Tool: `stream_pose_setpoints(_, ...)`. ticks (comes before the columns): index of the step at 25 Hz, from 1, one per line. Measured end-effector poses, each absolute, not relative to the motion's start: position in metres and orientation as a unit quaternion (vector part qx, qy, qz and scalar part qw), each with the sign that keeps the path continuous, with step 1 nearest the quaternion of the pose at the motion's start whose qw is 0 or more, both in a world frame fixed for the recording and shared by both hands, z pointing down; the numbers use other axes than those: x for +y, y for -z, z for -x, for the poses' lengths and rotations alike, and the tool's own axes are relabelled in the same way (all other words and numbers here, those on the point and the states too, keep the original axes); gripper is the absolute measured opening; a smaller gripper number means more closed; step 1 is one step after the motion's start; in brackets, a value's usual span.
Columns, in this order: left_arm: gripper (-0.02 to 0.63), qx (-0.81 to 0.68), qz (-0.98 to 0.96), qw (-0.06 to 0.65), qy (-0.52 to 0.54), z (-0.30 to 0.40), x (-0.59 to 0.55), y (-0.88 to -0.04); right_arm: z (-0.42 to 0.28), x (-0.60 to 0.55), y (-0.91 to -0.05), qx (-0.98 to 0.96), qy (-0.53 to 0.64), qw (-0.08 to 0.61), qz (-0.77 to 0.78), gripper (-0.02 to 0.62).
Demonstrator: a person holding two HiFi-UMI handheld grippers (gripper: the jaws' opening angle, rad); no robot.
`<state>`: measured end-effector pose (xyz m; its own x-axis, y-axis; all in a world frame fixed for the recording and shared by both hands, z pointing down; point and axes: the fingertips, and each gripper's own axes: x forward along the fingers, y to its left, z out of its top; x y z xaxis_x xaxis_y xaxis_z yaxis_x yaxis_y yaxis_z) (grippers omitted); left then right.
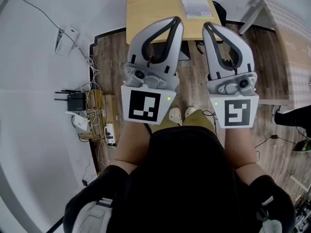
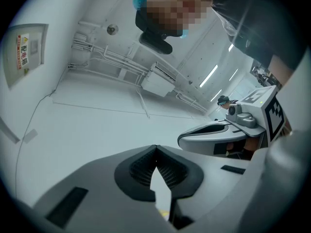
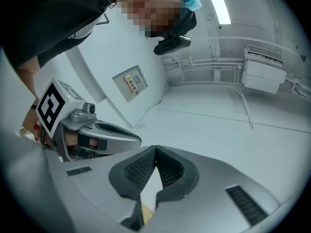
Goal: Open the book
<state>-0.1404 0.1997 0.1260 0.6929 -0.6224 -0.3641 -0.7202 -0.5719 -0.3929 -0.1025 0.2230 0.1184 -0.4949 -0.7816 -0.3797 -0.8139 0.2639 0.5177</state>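
You hold your grey left gripper (image 1: 176, 21) and right gripper (image 1: 209, 27) aloft, fingers pressed together and empty; the grey, yellow-edged book (image 1: 193, 5) lies unopened on the light wooden worktop (image 1: 150, 8).

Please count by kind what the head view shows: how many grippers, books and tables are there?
Grippers: 2, the left gripper and the right gripper
Book: 1
Table: 1
Total: 4
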Motion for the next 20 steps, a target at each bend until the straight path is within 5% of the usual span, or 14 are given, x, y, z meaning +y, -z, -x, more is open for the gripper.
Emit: stream_pose_setpoints(20,0.006,0.375,0.884,0.262,-0.091,0.141,0.1949,-0.1289,0.1027,0.2204,-0.1236,0.789,-0.342,0.015,0.509,0.029)
